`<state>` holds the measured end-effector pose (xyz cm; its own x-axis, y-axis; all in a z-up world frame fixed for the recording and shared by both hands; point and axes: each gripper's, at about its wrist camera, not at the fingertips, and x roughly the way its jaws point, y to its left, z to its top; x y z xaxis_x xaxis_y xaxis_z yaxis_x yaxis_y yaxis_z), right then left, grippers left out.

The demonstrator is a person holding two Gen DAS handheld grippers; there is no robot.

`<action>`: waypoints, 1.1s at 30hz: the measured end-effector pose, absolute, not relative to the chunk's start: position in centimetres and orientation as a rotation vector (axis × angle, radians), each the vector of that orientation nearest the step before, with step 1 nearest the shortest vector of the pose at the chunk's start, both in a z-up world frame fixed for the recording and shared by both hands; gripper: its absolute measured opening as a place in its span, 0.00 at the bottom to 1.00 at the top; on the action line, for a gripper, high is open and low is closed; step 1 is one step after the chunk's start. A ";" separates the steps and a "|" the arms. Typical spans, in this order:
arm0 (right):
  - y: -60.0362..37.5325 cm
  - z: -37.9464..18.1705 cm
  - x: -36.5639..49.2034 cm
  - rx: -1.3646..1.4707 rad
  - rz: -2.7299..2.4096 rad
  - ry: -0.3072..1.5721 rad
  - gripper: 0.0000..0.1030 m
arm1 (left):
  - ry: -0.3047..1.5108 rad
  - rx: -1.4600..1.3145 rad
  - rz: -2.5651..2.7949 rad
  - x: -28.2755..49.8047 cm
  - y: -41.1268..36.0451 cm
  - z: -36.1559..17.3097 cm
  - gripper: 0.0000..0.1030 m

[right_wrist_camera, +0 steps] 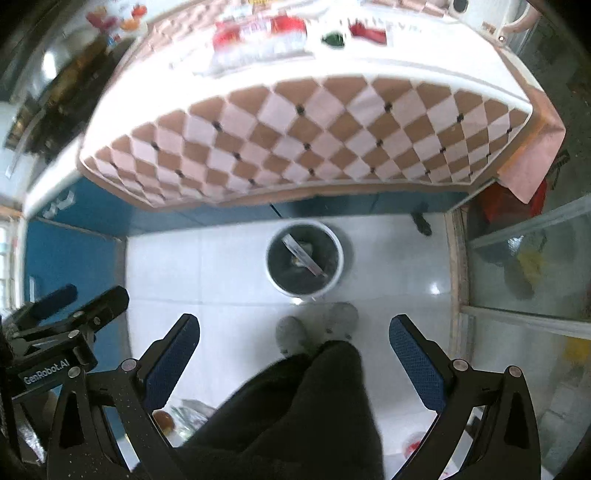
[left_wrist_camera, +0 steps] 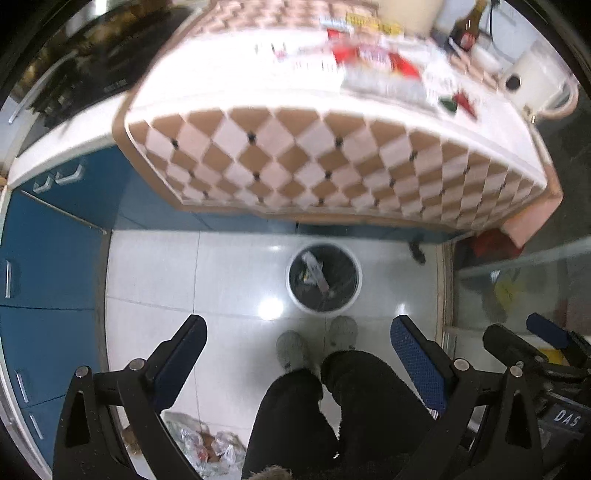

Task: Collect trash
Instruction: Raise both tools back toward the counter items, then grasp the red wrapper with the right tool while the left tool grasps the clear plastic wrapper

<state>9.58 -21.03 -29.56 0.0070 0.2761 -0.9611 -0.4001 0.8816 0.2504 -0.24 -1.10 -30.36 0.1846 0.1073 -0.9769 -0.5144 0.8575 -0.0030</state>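
A white trash bin (left_wrist_camera: 321, 309) with a dark liner stands on the floor below the table's edge, holding a few scraps. It shows again as the bin (right_wrist_camera: 291, 291) in the right wrist view. Blurred red and white wrappers (left_wrist_camera: 373, 59) (right_wrist_camera: 258, 33) lie on the table top, with a green and red scrap (left_wrist_camera: 458, 101) (right_wrist_camera: 332, 40) nearby. My left gripper (left_wrist_camera: 299, 328) is open and empty, high above the floor, short of the bin. My right gripper (right_wrist_camera: 295, 325) is open and empty too, beside the left one.
The table (left_wrist_camera: 295, 162) wears a brown and white diamond cloth. Blue cabinets (left_wrist_camera: 48, 258) line the left, a glass door (left_wrist_camera: 517, 280) the right. The person's dark trouser legs (left_wrist_camera: 332, 406) and grey slippers (left_wrist_camera: 291, 349) stand before the bin. Crumpled bags (left_wrist_camera: 207, 446) lie on the floor.
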 end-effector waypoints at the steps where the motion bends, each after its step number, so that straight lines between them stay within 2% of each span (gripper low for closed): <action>1: -21.0 -29.0 9.8 -0.083 0.534 1.464 1.00 | 1.304 -0.364 0.459 0.1 -0.9 -29.7 0.99; 6: -20.9 -25.3 14.5 0.038 0.537 1.406 1.00 | 1.200 -0.293 0.520 4.6 1.4 -26.5 1.00; 11: -21.0 -24.3 22.1 0.093 0.504 1.343 1.00 | 1.160 -0.254 0.617 11.4 4.9 -25.9 1.00; 19: -20.6 -29.8 38.0 0.158 0.388 1.361 1.00 | 1.259 -0.218 0.708 23.2 9.9 -30.0 1.00; 22: -18.8 -33.4 42.3 0.148 0.380 1.411 0.88 | 1.311 -0.310 0.707 26.0 12.3 -32.3 1.00; 25: -16.9 -36.6 44.8 0.148 0.402 1.468 0.75 | 1.322 -0.522 0.689 27.8 15.4 -34.5 0.99; 26: -16.3 -37.3 45.2 0.136 0.407 1.474 0.71 | 1.311 -0.579 0.691 28.4 16.3 -35.2 0.95; 28: -15.3 -37.2 45.4 0.079 0.406 1.420 0.57 | 1.305 -0.623 0.697 29.1 17.4 -36.2 0.75; 29: -14.8 -37.4 45.5 0.042 0.401 1.411 0.52 | 1.310 -0.630 0.698 29.4 17.7 -36.7 0.54; 31: -14.3 -37.4 45.6 0.012 0.406 1.394 0.51 | 1.301 -0.568 0.730 29.7 17.5 -36.7 0.42; 32: -14.1 -37.5 45.6 -0.002 0.416 1.386 0.47 | 1.306 -0.539 0.735 29.9 17.4 -36.7 0.31; 33: -14.0 -37.4 45.5 -0.006 0.435 1.378 0.37 | 1.295 -0.526 0.727 29.8 17.2 -36.5 0.10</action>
